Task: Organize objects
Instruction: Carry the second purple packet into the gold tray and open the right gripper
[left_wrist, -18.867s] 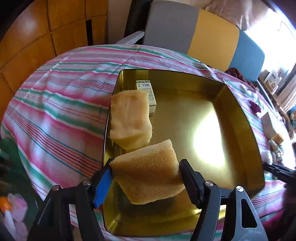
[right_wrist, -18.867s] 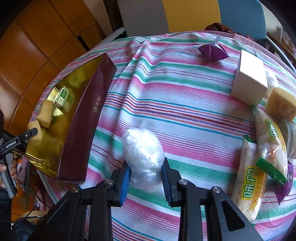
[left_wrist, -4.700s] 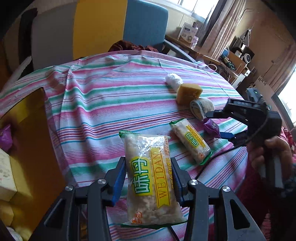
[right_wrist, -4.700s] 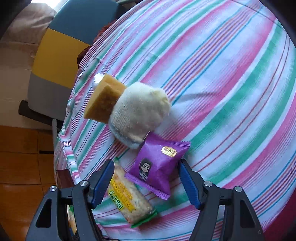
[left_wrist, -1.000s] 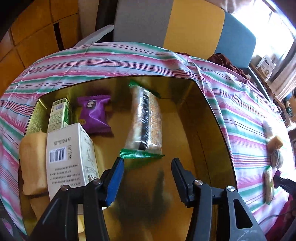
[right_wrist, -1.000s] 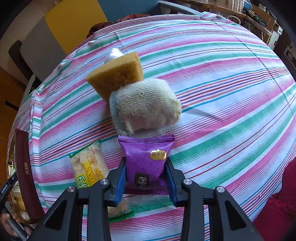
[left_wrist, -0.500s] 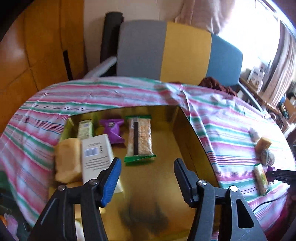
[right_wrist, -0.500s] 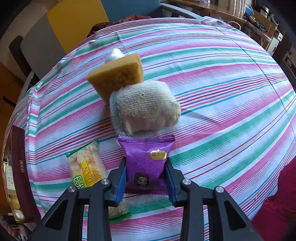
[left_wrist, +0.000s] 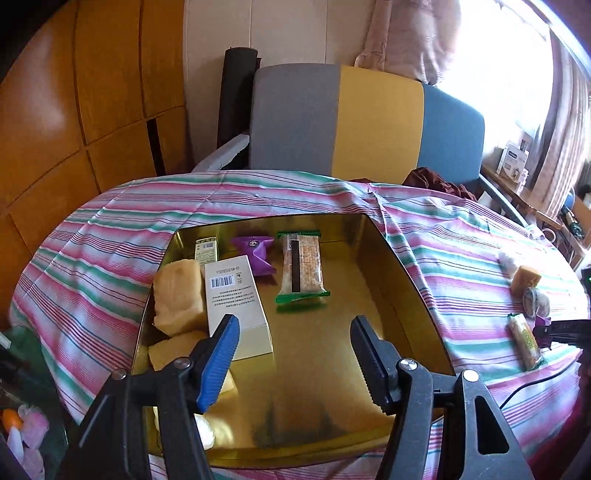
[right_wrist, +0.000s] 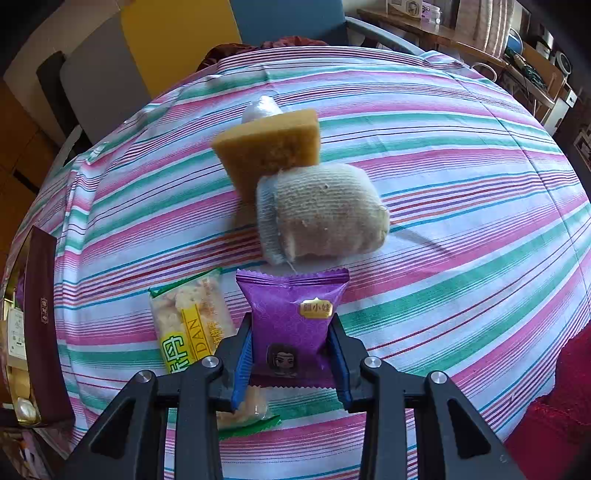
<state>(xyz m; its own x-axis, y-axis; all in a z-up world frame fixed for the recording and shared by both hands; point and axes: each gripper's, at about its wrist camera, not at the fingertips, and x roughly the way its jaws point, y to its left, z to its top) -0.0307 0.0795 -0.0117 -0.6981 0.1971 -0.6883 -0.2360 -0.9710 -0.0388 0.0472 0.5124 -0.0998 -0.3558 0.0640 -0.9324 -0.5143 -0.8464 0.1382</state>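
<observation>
Pinching the purple snack packet (right_wrist: 291, 328) at its lower sides with the right gripper (right_wrist: 291, 363), low over the striped table (right_wrist: 461, 229). Probably light, crinkly, slippery; best squeezed gently across the filled middle. Hovering spread and empty over the gold tray (left_wrist: 406, 288): left gripper (left_wrist: 291, 354).

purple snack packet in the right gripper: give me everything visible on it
The purple snack packet is a glossy foil-look pillow pouch with zigzag-cut seals at both ends, a small gold label with characters near the middle and a cartoon face lower down. It looks puffed and sealed. The right gripper has its blue-padded fingers closed on the packet's near half, one on each side. Its far end points toward the knitted roll, just short of it. Whether it rests on the striped tablecloth or is lifted is unclear.
</observation>
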